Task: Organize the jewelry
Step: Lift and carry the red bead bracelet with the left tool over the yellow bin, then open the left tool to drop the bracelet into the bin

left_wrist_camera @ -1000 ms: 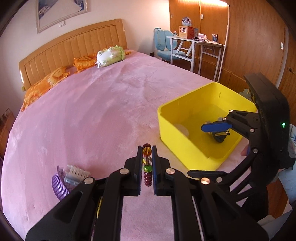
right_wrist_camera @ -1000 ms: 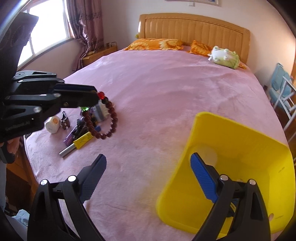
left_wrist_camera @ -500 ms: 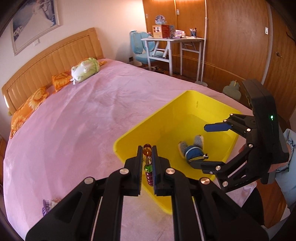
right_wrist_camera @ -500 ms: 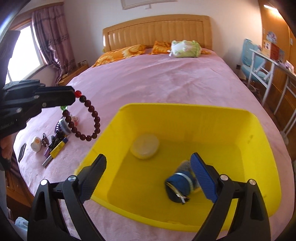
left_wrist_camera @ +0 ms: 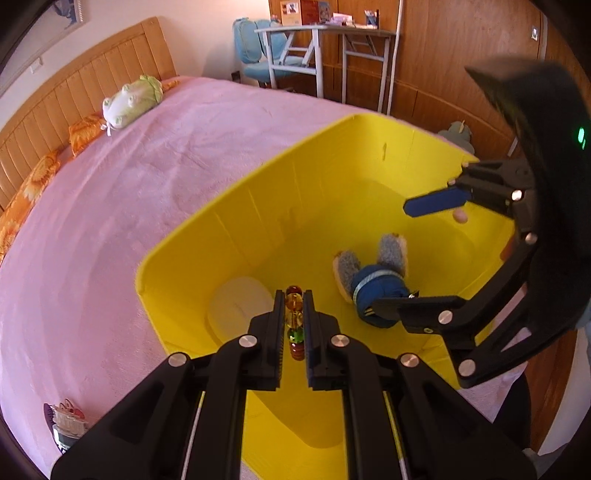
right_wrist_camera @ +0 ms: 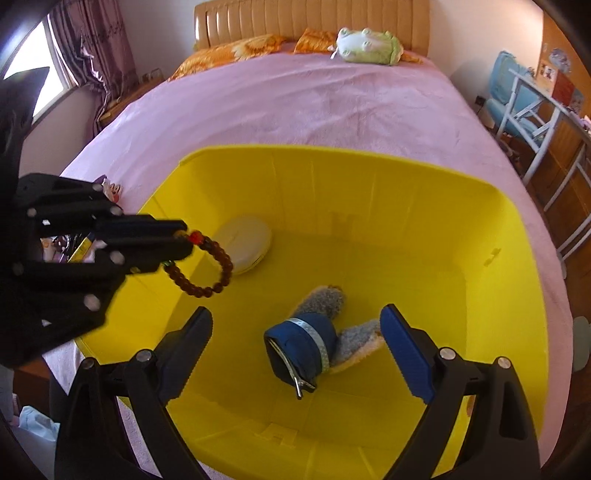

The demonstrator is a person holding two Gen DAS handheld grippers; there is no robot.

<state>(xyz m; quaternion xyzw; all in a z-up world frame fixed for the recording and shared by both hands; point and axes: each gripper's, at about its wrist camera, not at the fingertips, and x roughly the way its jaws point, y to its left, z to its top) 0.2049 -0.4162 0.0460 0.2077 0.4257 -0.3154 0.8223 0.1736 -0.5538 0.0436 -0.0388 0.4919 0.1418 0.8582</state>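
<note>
A yellow bin (right_wrist_camera: 369,177) was seen on the pink bed (right_wrist_camera: 295,103), and both claws were held above its inside. The left claw (left_wrist_camera: 294,299) was clamped together on a bead bracelet (right_wrist_camera: 207,266); in the left wrist view only a few beads, amber, green and dark red, were seen between its black fingers (left_wrist_camera: 275,321), while in the right wrist view the loop of brown beads was seen hanging free below the tip, over the left part of the bin, not touching the floor of it. The right claw (right_wrist_camera: 295,332) was held wide apart and nothing was gripped in it; its blue pads (right_wrist_camera: 406,354) were seen on each side of a small plush toy (right_wrist_camera: 317,339) lying on the bin floor, but whether the toy was touched could not be told. The toy was grey with a dark blue middle part, and a metal clip (right_wrist_camera: 295,376) was seen at its near end. A round cream case (right_wrist_camera: 243,243) was resting in the far left corner of the bin, just beside the wall. Outside the bin, to the left, some small mixed articles (left_wrist_camera: 66,417) were lying on the bed. At the far end of the bed, a green and white soft toy (right_wrist_camera: 369,46) and orange pillows (right_wrist_camera: 240,51) were placed against the wooden headboard (right_wrist_camera: 314,18). A white desk (left_wrist_camera: 325,40) with a blue chair (left_wrist_camera: 258,48) was seen to the right, beyond the bed.
</note>
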